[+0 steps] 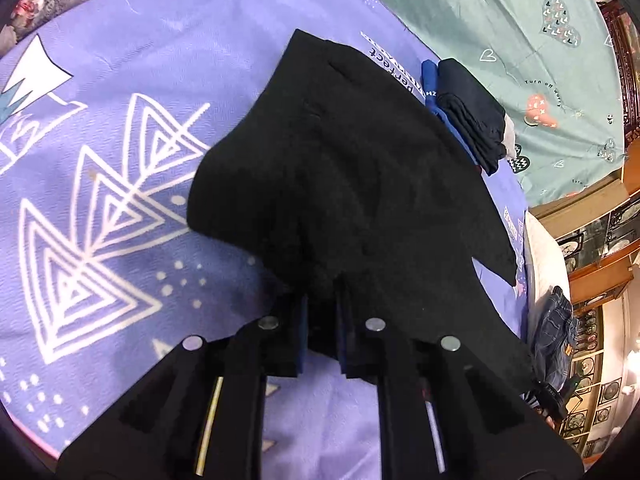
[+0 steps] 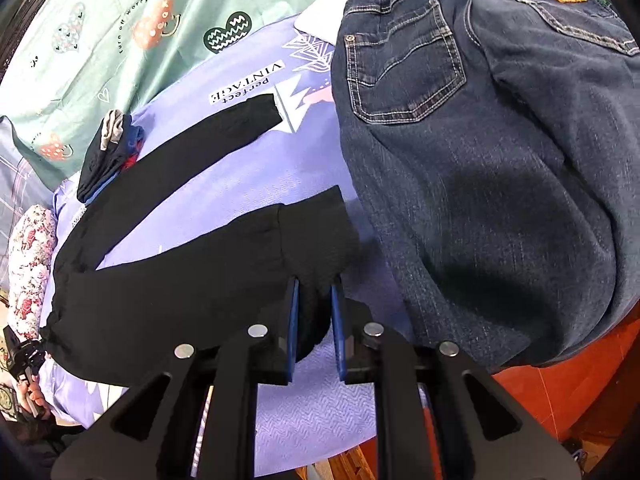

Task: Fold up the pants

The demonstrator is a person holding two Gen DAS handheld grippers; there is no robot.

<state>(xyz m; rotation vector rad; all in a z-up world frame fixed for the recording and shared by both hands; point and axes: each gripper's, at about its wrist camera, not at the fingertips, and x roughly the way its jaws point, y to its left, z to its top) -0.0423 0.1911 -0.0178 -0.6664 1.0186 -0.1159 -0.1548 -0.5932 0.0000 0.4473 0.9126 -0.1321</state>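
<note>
Black pants [image 1: 340, 184] lie spread on the purple printed sheet [image 1: 120, 160]. In the left wrist view my left gripper [image 1: 323, 312] is shut on the near edge of the black cloth, which bunches between the pads. In the right wrist view the pants [image 2: 180, 288] show both legs. One leg stretches away toward the far side; the nearer leg's end sits in my right gripper [image 2: 315, 312]. Its blue pads [image 2: 294, 320] are shut on a fold of that leg. The waist end lies at the left of that view.
Blue jeans [image 2: 480, 160] lie spread right of the black pants, near the bed's edge [image 1: 556, 340]. A small stack of folded dark clothes [image 1: 468, 116] [image 2: 108, 152] sits beyond them. A green printed sheet [image 1: 500, 20] and a floral pillow [image 2: 28, 260] border the purple sheet.
</note>
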